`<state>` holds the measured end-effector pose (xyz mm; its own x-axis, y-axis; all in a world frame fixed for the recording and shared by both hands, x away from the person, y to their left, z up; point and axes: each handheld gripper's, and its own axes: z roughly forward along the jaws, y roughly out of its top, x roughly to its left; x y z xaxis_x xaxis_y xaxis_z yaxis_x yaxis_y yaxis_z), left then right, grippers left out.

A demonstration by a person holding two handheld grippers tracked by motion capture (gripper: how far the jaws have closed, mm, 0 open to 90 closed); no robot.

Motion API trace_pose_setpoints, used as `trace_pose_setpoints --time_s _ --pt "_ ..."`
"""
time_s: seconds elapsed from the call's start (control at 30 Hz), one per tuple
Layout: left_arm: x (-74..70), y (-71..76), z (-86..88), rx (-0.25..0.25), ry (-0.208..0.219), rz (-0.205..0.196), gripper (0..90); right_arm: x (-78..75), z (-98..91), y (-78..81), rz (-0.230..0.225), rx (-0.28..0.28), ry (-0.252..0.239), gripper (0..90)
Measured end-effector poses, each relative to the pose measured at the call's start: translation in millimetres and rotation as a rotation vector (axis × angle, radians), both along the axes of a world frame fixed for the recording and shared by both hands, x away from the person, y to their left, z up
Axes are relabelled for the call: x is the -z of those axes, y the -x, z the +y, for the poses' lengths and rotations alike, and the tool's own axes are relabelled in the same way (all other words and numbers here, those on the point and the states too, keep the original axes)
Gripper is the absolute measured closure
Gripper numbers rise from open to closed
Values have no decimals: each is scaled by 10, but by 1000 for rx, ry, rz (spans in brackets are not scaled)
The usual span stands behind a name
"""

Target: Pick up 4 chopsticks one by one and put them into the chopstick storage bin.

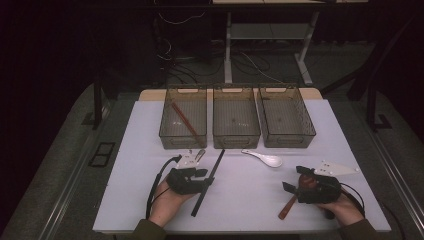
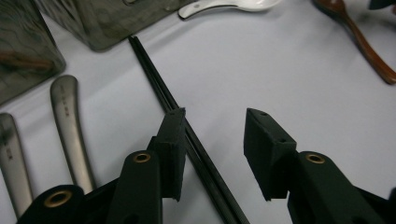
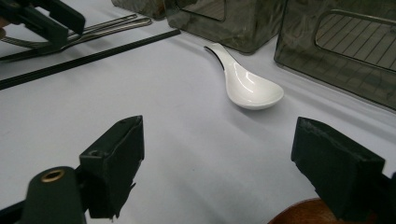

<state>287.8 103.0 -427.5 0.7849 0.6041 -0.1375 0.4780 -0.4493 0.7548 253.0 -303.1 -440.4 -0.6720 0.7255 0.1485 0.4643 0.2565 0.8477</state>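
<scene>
A pair of black chopsticks (image 1: pixel 208 181) lies slanted on the white table (image 1: pixel 240 200). My left gripper (image 1: pixel 205 177) sits over their middle. In the left gripper view the chopsticks (image 2: pixel 159 88) run between the jaws of this gripper (image 2: pixel 215 116), against the left pad (image 2: pixel 173 149) and apart from the right one. My right gripper (image 1: pixel 295 179) stands wide open over a brown wooden spoon (image 1: pixel 288 205). Past that open gripper (image 3: pixel 219 126) a white ceramic spoon (image 3: pixel 247 86) lies bowl up, and the brown spoon's bowl (image 3: pixel 308 214) peeks in below.
Three smoky plastic bins stand in a row at the back: left (image 1: pixel 182 141), middle (image 1: pixel 236 141), right (image 1: pixel 290 140). A brown stick (image 1: pixel 187 122) leans in the left bin. Metal cutlery handles (image 2: pixel 65 116) lie left of the chopsticks.
</scene>
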Motion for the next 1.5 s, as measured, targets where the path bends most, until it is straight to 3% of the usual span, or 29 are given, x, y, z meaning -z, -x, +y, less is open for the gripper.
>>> trace_pose_setpoints --time_s 0.3,0.63,1.07,1.5 --pt "-17 -365 -224 -75 -18 18 612 6 -7 -2 -2 0 7 168" --pt "91 -705 -379 -123 -46 28 680 8 -14 -11 -2 -3 6 168" --pt "198 -856 -507 -143 -81 56 717 6 -14 -7 1 -5 6 168" --pt "201 -834 -576 -130 -117 16 777 7 -13 -7 3 -9 7 168"
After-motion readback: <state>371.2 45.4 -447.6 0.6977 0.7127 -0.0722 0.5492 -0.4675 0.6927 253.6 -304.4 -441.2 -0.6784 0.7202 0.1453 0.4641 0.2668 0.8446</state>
